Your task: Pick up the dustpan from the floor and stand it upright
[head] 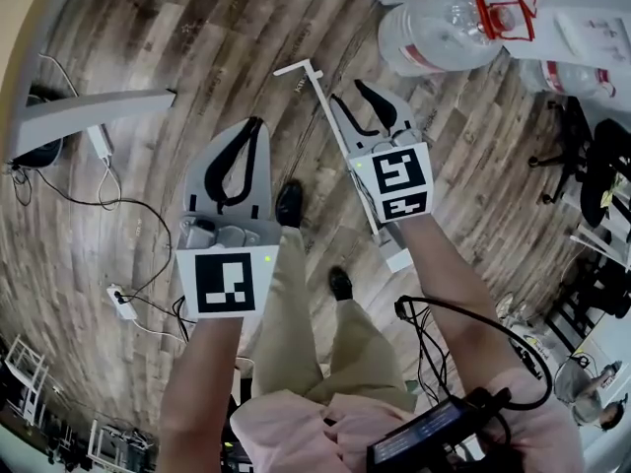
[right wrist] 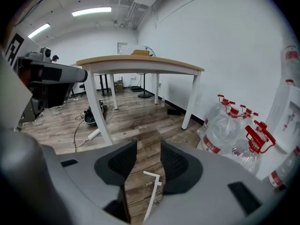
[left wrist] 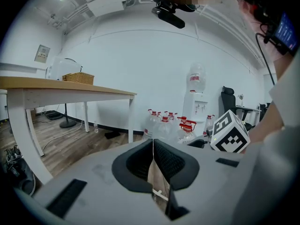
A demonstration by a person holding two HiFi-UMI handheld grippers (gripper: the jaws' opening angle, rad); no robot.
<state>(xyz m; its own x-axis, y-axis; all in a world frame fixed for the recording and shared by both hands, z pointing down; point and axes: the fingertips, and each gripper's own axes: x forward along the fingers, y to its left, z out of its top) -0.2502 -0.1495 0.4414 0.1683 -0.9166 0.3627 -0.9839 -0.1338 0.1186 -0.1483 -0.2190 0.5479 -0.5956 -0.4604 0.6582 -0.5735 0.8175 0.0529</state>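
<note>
The dustpan's long white handle [head: 340,136] lies on the wooden floor, its T-shaped end [head: 299,67] pointing far and its lower part running under my right gripper to a white block [head: 399,259]; the pan itself is hidden. My right gripper [head: 349,93] hangs above the shaft, jaws open, and in the right gripper view [right wrist: 147,146] the handle [right wrist: 152,191] shows on the floor through the gap, not held. My left gripper [head: 258,124] hangs left of the handle, shut on nothing, its pads meeting in the left gripper view [left wrist: 153,142].
Large water bottles [head: 444,28] stand at the far right, beside an office chair [head: 592,166]. A white table leg [head: 89,111] lies at the left, with a power strip [head: 123,304] and cables. The person's shoes [head: 289,205] stand between the grippers. A wooden-topped table [right wrist: 140,62] stands ahead.
</note>
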